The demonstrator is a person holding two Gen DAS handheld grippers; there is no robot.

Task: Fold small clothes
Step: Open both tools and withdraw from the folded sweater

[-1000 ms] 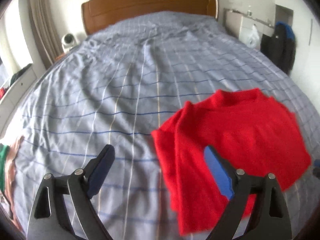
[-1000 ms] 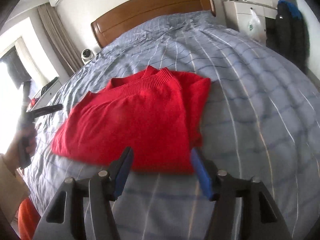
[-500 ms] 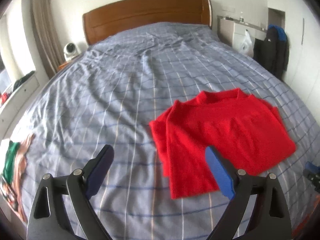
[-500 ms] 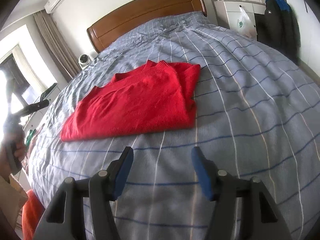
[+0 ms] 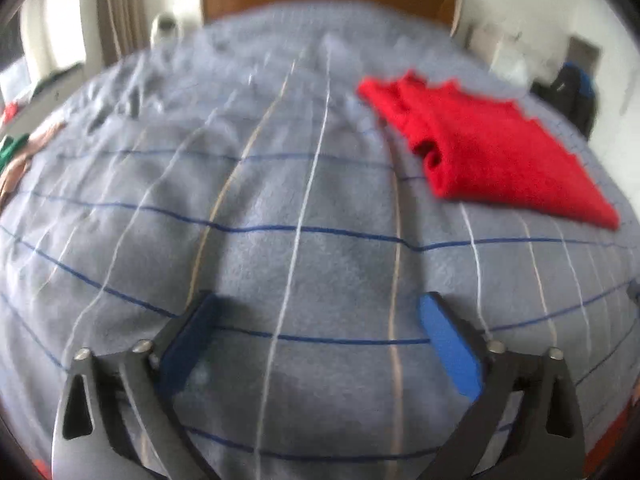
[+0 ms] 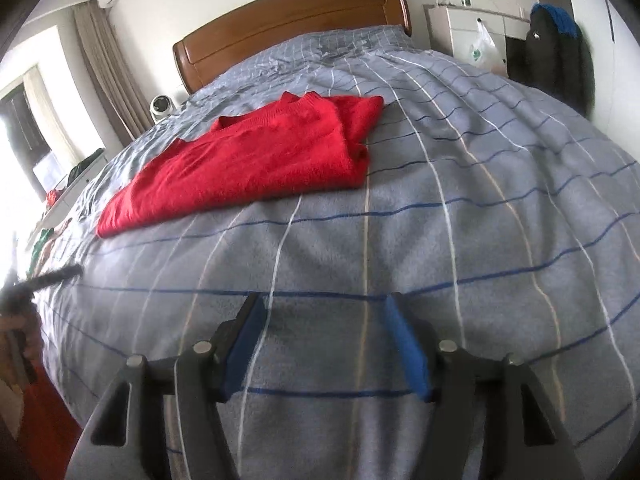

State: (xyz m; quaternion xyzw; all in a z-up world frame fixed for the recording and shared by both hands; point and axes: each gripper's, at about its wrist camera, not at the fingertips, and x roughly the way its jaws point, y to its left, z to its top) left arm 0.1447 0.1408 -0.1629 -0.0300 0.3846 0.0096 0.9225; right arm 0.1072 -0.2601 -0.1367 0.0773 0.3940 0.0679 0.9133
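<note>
A folded red sweater (image 5: 488, 152) lies flat on the grey checked bedspread (image 5: 280, 220), far up and right of my left gripper (image 5: 316, 316). In the right wrist view the sweater (image 6: 256, 160) lies ahead and to the left of my right gripper (image 6: 322, 312). Both grippers are open and empty, low over bare bedspread near the foot of the bed. The left wrist view is blurred. The left gripper (image 6: 44, 278) also shows at the left edge of the right wrist view.
A wooden headboard (image 6: 292, 24) stands at the far end. A white cabinet (image 6: 472, 28) with a plastic bag and a dark jacket (image 6: 556, 48) stand at the right wall. Other clothes (image 5: 16, 152) lie at the bed's left edge. A small white camera (image 6: 162, 106) sits left of the headboard.
Both grippers have pulled back from the red sweater toward the foot of the bed. The sweater stays folded where it lay. The left gripper has also swung left.
</note>
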